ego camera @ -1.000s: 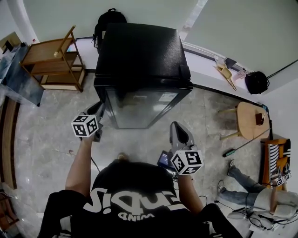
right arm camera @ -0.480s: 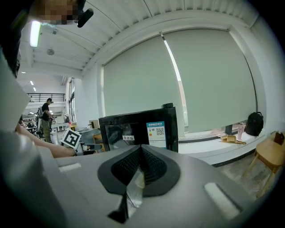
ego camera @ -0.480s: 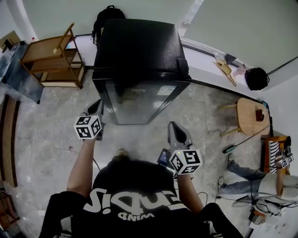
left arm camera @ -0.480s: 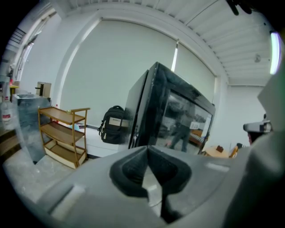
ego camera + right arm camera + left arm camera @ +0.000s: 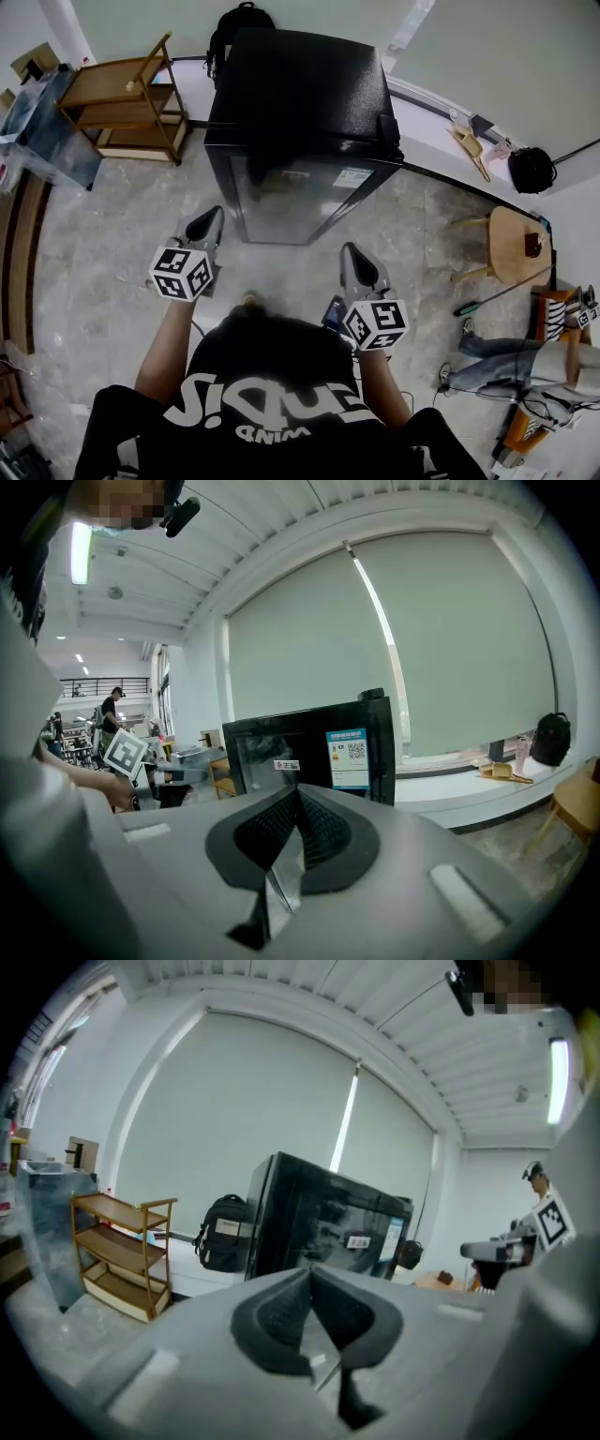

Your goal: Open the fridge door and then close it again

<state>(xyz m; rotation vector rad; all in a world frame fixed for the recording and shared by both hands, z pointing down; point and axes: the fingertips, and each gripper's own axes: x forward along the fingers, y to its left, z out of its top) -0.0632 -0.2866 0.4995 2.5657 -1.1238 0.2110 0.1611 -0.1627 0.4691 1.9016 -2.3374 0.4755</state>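
Observation:
The black fridge (image 5: 300, 103) stands against the wall with its glass door (image 5: 291, 202) shut; it also shows in the left gripper view (image 5: 323, 1227) and the right gripper view (image 5: 309, 747). My left gripper (image 5: 208, 219) hangs in front of the door's left corner, clear of it. Its jaws (image 5: 309, 1274) have just closed and meet with nothing between them. My right gripper (image 5: 352, 255) is held in front of the door's right part, also apart from it, and its jaws (image 5: 298, 794) are shut on nothing.
A wooden shelf rack (image 5: 122, 103) stands left of the fridge, with a black backpack (image 5: 239, 23) behind it. A round wooden stool (image 5: 516, 244) and a seated person (image 5: 525, 361) are at the right. Marble floor lies between me and the fridge.
My left gripper has drawn back from the fridge's front left corner and risen a little. The right gripper has hardly moved. The door stays shut.

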